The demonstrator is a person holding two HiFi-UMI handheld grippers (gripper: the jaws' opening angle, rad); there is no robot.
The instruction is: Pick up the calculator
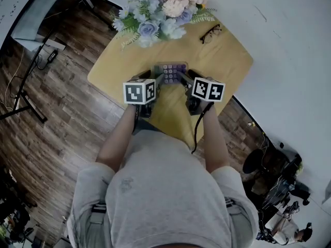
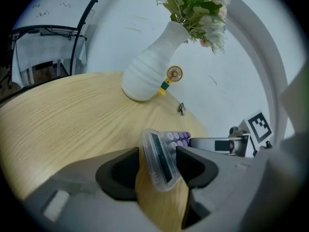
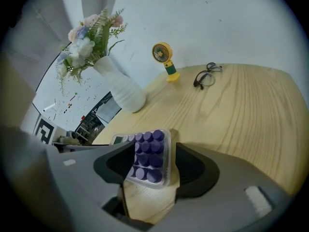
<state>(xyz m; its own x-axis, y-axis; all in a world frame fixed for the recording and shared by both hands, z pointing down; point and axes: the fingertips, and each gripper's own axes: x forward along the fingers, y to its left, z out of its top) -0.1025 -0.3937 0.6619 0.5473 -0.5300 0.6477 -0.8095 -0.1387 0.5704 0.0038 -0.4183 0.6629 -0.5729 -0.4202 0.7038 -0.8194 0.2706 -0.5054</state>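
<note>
The calculator (image 1: 169, 72), clear-cased with purple keys, lies on the round wooden table (image 1: 222, 61) in front of the person. My left gripper (image 1: 154, 80) stands open around its display end (image 2: 160, 162), and bare wood shows between the left pad and the case. Open too is my right gripper (image 1: 184, 79), which straddles the keypad end (image 3: 149, 157) with a gap at its right pad. Neither gripper's pads press on the calculator. In the left gripper view the left gripper (image 2: 157, 170) sits low over the tabletop, as does the right gripper (image 3: 152, 167) in its own view.
A white vase of flowers (image 1: 160, 9) stands at the table's far edge, with a small yellow fan (image 3: 164, 57) beside it. Black glasses (image 1: 210, 33) lie at the far right. Wood floor, cables and stands surround the table.
</note>
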